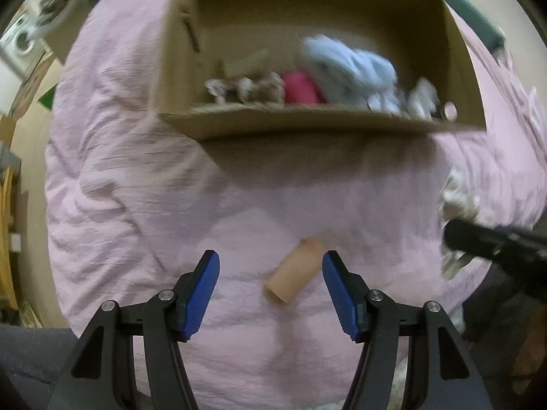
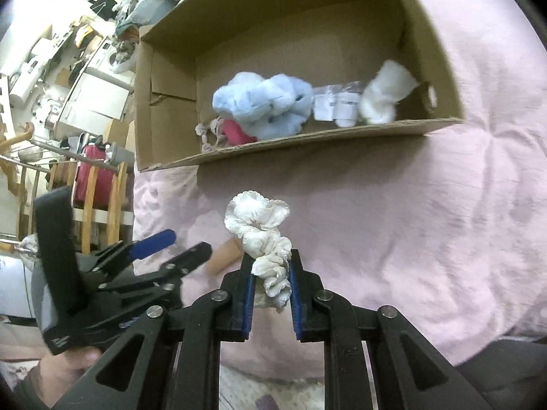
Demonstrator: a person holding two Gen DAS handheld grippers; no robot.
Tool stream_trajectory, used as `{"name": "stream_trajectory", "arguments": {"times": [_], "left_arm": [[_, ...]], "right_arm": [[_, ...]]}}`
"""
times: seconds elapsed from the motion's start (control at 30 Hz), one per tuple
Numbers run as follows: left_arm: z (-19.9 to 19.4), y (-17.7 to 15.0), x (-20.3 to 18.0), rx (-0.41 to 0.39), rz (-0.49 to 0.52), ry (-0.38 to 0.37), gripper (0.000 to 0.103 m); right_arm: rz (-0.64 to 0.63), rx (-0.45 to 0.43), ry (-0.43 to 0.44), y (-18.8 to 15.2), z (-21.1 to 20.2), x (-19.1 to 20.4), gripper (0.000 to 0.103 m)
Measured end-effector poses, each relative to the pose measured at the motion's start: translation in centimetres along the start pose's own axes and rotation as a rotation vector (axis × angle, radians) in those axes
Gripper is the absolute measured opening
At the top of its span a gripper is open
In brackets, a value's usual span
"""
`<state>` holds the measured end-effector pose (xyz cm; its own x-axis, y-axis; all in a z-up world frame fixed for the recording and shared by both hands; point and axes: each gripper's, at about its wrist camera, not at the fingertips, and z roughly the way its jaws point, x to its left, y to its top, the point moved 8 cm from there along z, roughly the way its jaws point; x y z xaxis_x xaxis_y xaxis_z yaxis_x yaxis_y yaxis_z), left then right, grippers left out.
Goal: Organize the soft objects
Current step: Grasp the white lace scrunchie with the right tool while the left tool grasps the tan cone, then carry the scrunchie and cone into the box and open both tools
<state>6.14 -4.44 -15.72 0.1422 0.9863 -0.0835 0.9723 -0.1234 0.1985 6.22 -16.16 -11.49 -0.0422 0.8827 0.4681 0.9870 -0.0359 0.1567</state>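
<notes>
Left tool (image 1: 270,270): spread wide, a small tan cardboard tube (image 1: 294,275) on the pink quilted bedspread (image 1: 130,177) between its fingers.
Right tool (image 2: 270,270): pinching a white ruffled fabric scrunchie (image 2: 263,239).
Open brown cardboard box (image 2: 307,136): holds a fluffy pale-blue plush (image 2: 263,102).

Both wrist views face the cardboard box (image 1: 307,126) from nearby.

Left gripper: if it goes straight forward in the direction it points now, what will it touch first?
Most likely the beige cylinder, which lies on the pink blanket in line with the open left gripper. Farther along stands the cardboard box. Depth is unclear in the fisheye view.
</notes>
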Motion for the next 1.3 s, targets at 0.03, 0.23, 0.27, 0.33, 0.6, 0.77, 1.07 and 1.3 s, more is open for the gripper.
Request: {"name": "stream_trajectory", "arguments": {"times": [0.03,0.23,0.27,0.33,0.6,0.77,1.07,1.3], "left_arm": [[0.5,-0.3,-0.5,0.021,0.026,0.002,0.059],[2.7,-1.2,-1.8,0.088,0.106,0.025,0.049],[2.9,-1.2,-1.9,0.091,0.111,0.027,0.046],[3.2,-1.3,-1.9,0.098,0.118,0.031,0.044],[2.9,-1.1,-1.2,0.1,0.054,-0.021,0.008],[0.8,-0.6,-0.5,0.049,0.0,-0.08,0.006],[-3.8,-1.1,2.3,-0.072,-0.08,-0.086,0.006],[-7.4,-0.6,2.7,-0.19,-0.093,-0.066,0.006]], "right_arm": [[0.004,-0.006,0.002,-0.1,-0.2,-0.1,0.019],[0.074,-0.017,0.032,-0.4,0.4,-1.7,0.019],[0.076,-0.016,0.03,-0.3,0.6,-1.7,0.019],[0.064,-0.02,0.021,0.1,0.7,-1.5,0.019],[0.025,0.021,-0.009,-0.1,1.9,-1.4,0.019],[0.011,0.026,-0.013,0.0,2.4,-0.7,0.019],[0.012,-0.001,-0.02,-0.1,1.8,-0.6,0.019],[-0.041,-0.142,0.01,0.7,-1.1,0.8,0.019]]}}
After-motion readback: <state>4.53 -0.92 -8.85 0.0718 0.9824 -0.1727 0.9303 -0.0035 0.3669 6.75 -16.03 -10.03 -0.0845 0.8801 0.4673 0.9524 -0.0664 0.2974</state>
